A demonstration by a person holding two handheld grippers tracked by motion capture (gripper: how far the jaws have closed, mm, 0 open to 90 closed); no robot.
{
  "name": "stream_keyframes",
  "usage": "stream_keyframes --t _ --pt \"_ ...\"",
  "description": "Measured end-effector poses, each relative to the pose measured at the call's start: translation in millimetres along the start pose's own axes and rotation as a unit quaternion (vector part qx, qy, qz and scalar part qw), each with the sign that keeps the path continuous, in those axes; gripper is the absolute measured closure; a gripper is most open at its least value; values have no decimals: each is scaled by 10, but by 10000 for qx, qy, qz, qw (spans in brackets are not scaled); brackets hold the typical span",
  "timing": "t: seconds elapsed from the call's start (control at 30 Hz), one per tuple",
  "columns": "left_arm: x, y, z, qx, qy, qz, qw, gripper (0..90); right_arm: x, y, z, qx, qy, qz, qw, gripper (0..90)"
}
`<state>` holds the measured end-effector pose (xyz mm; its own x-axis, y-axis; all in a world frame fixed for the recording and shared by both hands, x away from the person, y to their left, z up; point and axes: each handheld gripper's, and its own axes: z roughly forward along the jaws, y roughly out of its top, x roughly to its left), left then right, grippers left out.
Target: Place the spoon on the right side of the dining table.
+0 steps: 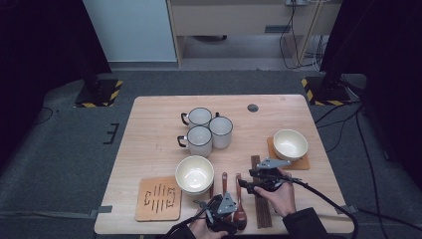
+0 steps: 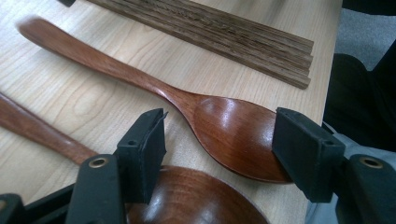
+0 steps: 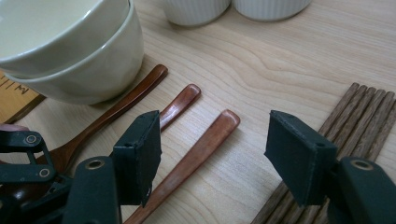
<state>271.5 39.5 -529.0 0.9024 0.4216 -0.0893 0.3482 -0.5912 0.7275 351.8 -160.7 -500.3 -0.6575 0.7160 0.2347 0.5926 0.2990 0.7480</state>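
left gripper [image 2: 219, 154]: gaping around spoon [image 2: 233, 133] bowl, seemingly not pressing, lower centre | right gripper [image 3: 212, 156]: hovering wide open, empty, over spoon handle [image 3: 198, 154]

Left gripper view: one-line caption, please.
Open left tongs straddle a wooden spoon's bowl beside chopsticks.

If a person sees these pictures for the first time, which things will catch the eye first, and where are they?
At the near edge of the wooden table, the left tongs stand open around the bowl of a wooden spoon, beside the right tongs. Right of the spoon lies a bundle of dark chopsticks. Farther back, three white mugs stand clustered at the middle, with stacked cream bowls in front of them.
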Motion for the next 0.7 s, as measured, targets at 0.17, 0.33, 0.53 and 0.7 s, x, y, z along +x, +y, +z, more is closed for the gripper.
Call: stream_keyframes --t 0.17,0.33,0.53,0.7 --pt "-1 -10 8 -36 -9 35 10000 321 16 -24 42 68 117 80 9999 360" --pt "-4 -17 9 -52 -1 91 9999 319 34 -40 87 132 237 126 9996 361" --pt "-5 -21 9 -64 6 104 9999 319 32 -53 121 188 299 146 9993 363" --pt "-1 -26 7 -72 0 116 9999 320 22 -63 157 231 344 153 9990 368"
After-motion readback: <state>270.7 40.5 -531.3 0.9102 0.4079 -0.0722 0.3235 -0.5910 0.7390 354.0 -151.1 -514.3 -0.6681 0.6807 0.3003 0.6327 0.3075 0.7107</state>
